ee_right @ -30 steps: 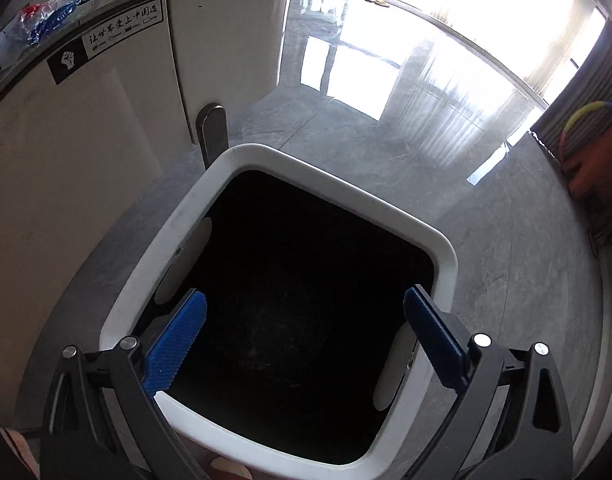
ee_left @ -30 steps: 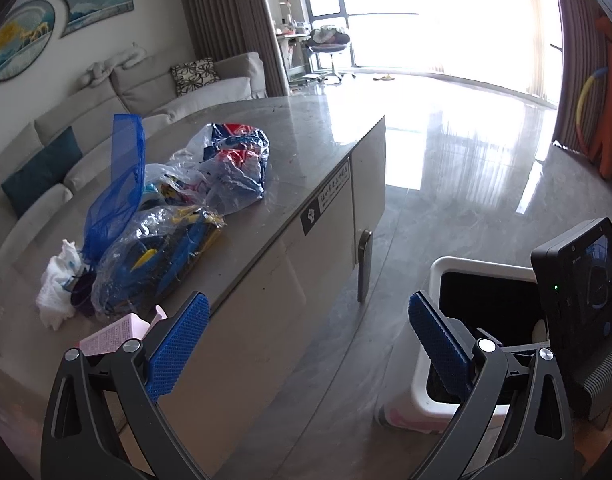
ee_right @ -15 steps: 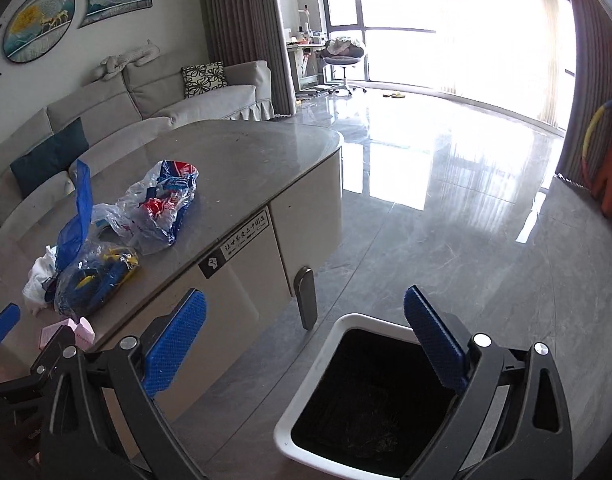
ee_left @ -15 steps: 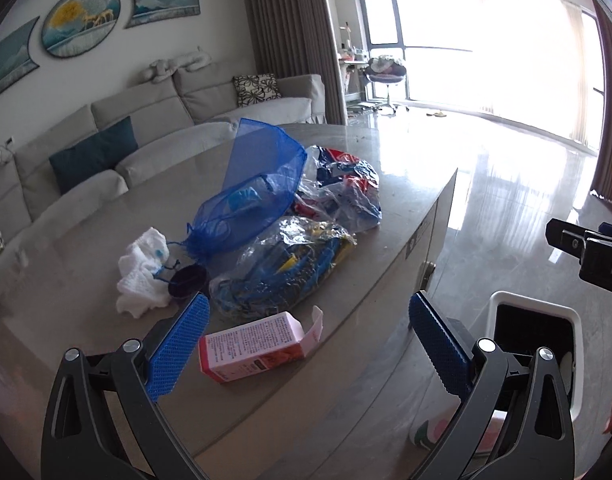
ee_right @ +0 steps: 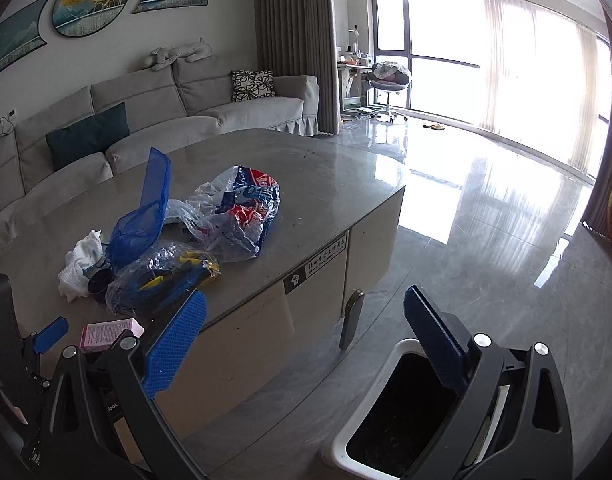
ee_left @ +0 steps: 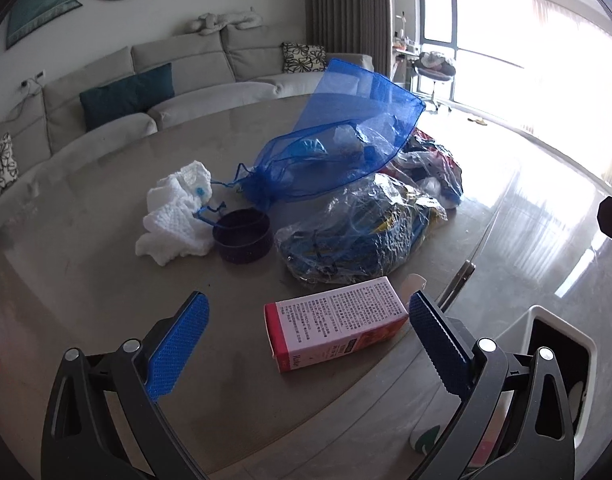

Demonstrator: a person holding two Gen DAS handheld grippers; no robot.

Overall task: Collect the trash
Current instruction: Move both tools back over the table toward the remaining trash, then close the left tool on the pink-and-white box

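Pink carton flat on grey table, between my left gripper's wide-open, empty fingers. My right gripper agape, empty; white bin at 5 o'clock.

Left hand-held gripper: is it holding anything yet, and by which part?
Nothing is held. The left hand-held gripper is open, its fingers either side of the pink carton on the table, apart from it.
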